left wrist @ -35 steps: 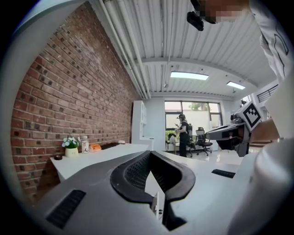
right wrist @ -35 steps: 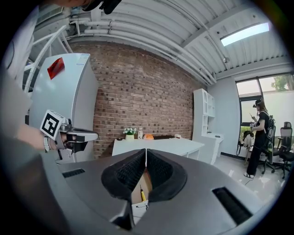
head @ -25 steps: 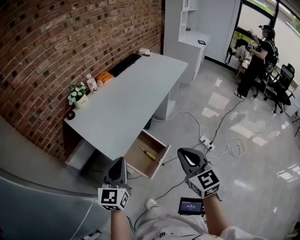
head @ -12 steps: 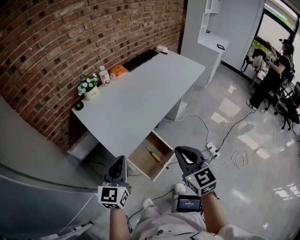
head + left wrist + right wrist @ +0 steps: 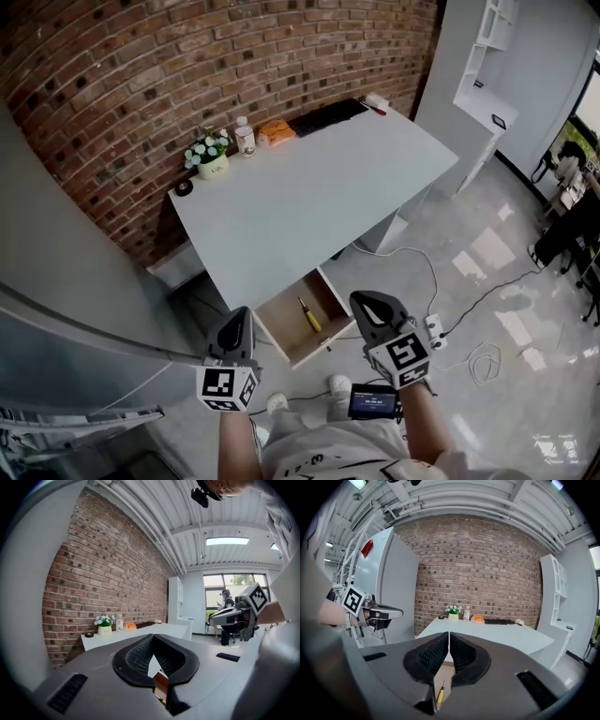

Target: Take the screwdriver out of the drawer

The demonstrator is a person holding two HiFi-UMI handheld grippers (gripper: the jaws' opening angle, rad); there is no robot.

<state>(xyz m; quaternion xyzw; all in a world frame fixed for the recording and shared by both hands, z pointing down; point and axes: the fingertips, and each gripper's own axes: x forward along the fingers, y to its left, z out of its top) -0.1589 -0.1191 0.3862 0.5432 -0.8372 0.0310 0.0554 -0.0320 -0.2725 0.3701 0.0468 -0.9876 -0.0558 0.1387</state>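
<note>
Screwdriver (image 5: 308, 317) placement is what the coming reach turns on. The yellow-handled tool lies on the floor of the open drawer (image 5: 281, 330), which stands pulled out from under the desk's (image 5: 309, 197) near edge, close to its near-left corner. In the head view it sits ahead of and below both grippers, in the gap between them. It is closer to the right gripper (image 5: 364, 302) than to the left gripper (image 5: 238, 317), and neither touches it or the drawer. Its long axis runs front to back in the drawer, metal shaft toward the desk and handle toward the person. In the right gripper view it therefore shows low in the slot behind the pads, nearly in line with the way that gripper points. Both grippers hang in the air with nothing in them: the right one's jaws are pressed together with only a hairline between them, and the left one's meet at their tips. By my judgement the right hand is the better placed. Its jaws would have to part, then come forward and down over the handle, closing across the axis, not along it.
</note>
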